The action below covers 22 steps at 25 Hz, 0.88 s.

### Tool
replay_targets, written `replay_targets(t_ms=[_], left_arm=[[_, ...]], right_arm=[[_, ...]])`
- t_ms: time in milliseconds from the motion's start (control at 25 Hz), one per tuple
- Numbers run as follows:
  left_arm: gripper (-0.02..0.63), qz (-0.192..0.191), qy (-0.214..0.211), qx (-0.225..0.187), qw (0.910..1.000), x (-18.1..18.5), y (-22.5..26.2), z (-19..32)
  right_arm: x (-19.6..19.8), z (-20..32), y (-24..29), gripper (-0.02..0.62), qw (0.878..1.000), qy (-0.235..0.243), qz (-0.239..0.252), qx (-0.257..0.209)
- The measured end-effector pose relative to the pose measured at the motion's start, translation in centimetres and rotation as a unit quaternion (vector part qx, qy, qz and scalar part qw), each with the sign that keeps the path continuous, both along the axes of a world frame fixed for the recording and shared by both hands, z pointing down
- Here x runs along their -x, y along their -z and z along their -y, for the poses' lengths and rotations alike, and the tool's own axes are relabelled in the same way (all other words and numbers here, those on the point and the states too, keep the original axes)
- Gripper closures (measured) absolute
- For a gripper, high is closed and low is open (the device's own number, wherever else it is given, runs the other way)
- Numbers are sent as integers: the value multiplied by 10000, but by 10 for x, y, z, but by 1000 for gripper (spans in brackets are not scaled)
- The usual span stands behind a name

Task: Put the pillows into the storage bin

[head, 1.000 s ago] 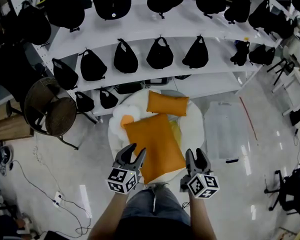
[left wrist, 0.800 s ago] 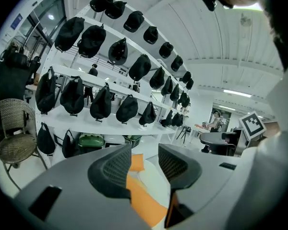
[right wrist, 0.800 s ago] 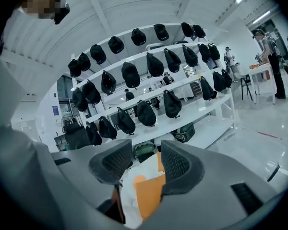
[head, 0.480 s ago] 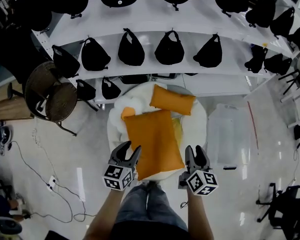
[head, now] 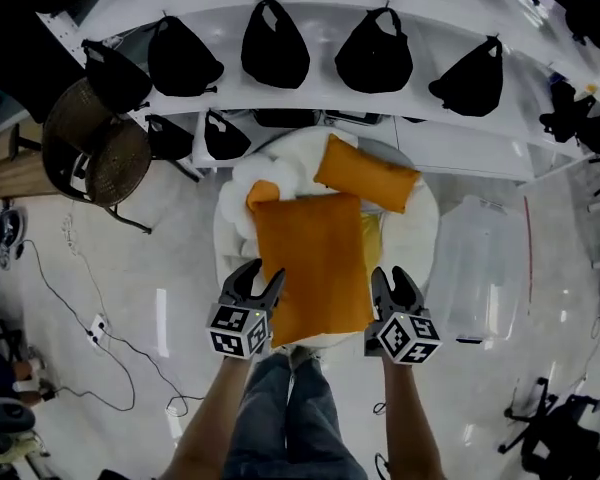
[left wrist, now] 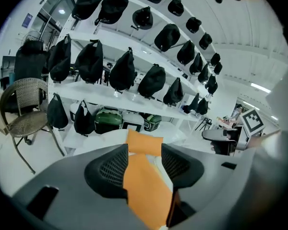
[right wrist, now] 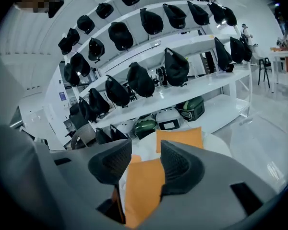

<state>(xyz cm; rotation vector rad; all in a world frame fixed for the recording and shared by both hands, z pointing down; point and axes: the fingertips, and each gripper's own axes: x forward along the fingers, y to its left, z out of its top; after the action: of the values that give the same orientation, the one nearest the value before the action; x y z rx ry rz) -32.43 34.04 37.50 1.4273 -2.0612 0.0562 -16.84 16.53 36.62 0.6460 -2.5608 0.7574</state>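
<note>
Yellow pillow (head: 371, 253) mostly hidden under large orange pillow (head: 310, 273); small orange cushion (head: 263, 194) partly covered, shape unclear.

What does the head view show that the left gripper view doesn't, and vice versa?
Head view only: the storage bin on the floor, right of the pillows; left gripper and right gripper flanking the near end of the large orange pillow. Left gripper view only: its jaws apart, having just been opening, pillow visible in the gap but not pressed; the ceiling. Both: that pillow, the smaller orange pillow, black bags, wicker chair.
</note>
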Motion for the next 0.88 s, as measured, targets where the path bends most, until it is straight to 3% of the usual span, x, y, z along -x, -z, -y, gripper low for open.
replay_targets(t_ms=[200, 560, 720, 880], left_arm=[[373, -199, 261, 315, 9990, 18, -81, 10], [307, -771, 615, 1001, 9901, 21, -275, -5], [285, -1068, 625, 1363, 9829, 12, -343, -17], [265, -1435, 647, 1668, 9733, -2, -382, -33]], right_arm=[[22, 15, -93, 421, 9981, 449, -399, 146], [30, 20, -301, 417, 9837, 1241, -1217, 468], [25, 27, -366, 360, 9782, 1251, -1522, 658], [10, 33, -402, 259, 9732, 1184, -1685, 1021]])
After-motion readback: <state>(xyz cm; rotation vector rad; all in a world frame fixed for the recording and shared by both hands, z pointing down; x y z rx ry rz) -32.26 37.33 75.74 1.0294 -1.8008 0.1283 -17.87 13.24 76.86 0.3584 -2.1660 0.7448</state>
